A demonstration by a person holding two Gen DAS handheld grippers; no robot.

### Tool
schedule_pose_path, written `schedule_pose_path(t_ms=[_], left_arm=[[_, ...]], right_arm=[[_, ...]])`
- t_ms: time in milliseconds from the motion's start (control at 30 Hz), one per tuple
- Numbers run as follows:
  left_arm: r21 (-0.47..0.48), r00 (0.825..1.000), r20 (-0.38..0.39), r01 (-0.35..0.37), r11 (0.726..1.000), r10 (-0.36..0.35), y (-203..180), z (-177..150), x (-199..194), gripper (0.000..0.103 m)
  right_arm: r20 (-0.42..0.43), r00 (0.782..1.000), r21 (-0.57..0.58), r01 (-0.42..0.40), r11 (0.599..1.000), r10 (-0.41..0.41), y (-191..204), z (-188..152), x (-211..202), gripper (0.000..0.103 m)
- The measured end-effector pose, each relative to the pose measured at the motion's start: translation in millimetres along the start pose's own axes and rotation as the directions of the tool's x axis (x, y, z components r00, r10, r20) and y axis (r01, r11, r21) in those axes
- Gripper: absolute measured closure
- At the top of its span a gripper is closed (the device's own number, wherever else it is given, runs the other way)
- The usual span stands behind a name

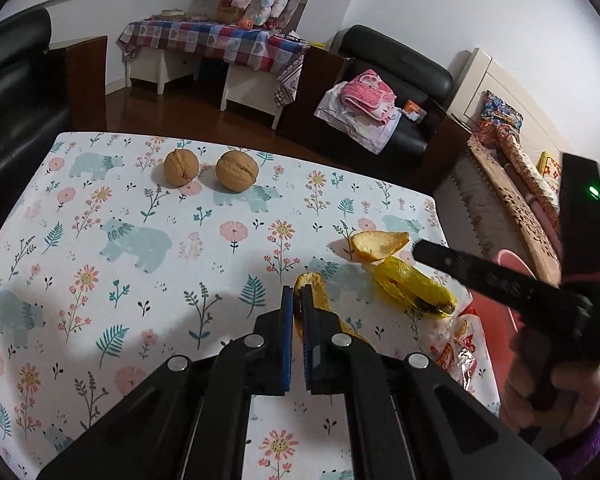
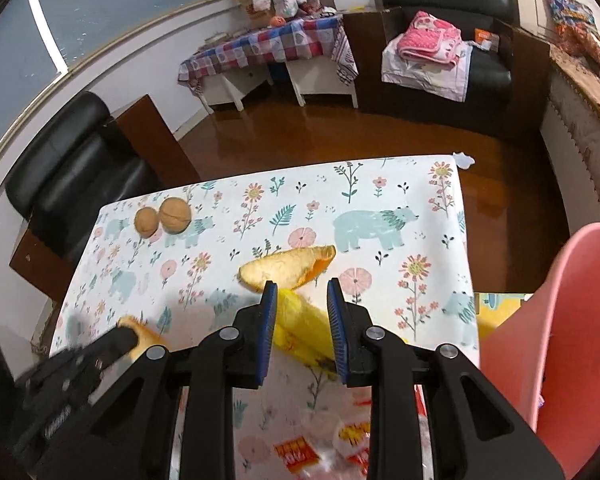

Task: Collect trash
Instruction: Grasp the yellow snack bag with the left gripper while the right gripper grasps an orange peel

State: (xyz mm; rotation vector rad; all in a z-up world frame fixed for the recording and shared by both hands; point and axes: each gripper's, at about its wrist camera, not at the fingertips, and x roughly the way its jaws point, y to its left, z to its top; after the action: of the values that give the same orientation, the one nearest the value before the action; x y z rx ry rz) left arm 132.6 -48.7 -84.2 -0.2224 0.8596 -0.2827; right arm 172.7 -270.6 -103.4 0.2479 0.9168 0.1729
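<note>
The floral tablecloth [image 2: 380,184] is the landmark: its far edge drops to bare wooden floor, and its left half lies open apart from two walnuts [image 1: 181,167] near the far edge. By its right edge sit two orange peels, one yellow bag [image 2: 300,320] and one printed wrapper [image 2: 300,456]. The left gripper [image 1: 297,300] pinches the nearer peel [image 1: 320,300]. The right gripper [image 2: 302,292], fingers spread, hovers over the bag just short of the farther peel [image 2: 288,266]. A pink bin [image 2: 572,320] stands off that edge.
</note>
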Motion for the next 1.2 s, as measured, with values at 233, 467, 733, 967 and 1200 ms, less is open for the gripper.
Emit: schedule_pose_path(t_ms=[233,467,733,967,1200], left_arm=[[0.009,1.000,-0.003,0.001,1.000,-0.001,4,-1,-3,0.100],[0.004,1.000,-0.011,0.003,1.000,-0.003,7,-4,-4,0.100],[-0.001,1.000,-0.020,0.001,1.000,-0.001,5,-6,-4,0.100],[0.009,1.000,-0.011,0.003,1.000,-0.003,-1,-7,-11,0.100],[0.034,1.000,0.004,0.010,0.999,-0.011,-17,-8,-21,0.100]], right_arm=[[-0.047,0.998,0.052,0.048,0.998,-0.045,-3,12,25,0.077],[-0.073,0.996,0.066,0.048,0.997,-0.043,-4,10,39,0.077],[-0.036,0.999,0.077,0.034,0.996,-0.031,-6,9,35,0.097],[0.010,1.000,0.085,0.002,0.996,-0.003,-6,1,10,0.098],[0.047,0.998,0.099,-0.039,0.994,0.034,-4,-9,-21,0.098]])
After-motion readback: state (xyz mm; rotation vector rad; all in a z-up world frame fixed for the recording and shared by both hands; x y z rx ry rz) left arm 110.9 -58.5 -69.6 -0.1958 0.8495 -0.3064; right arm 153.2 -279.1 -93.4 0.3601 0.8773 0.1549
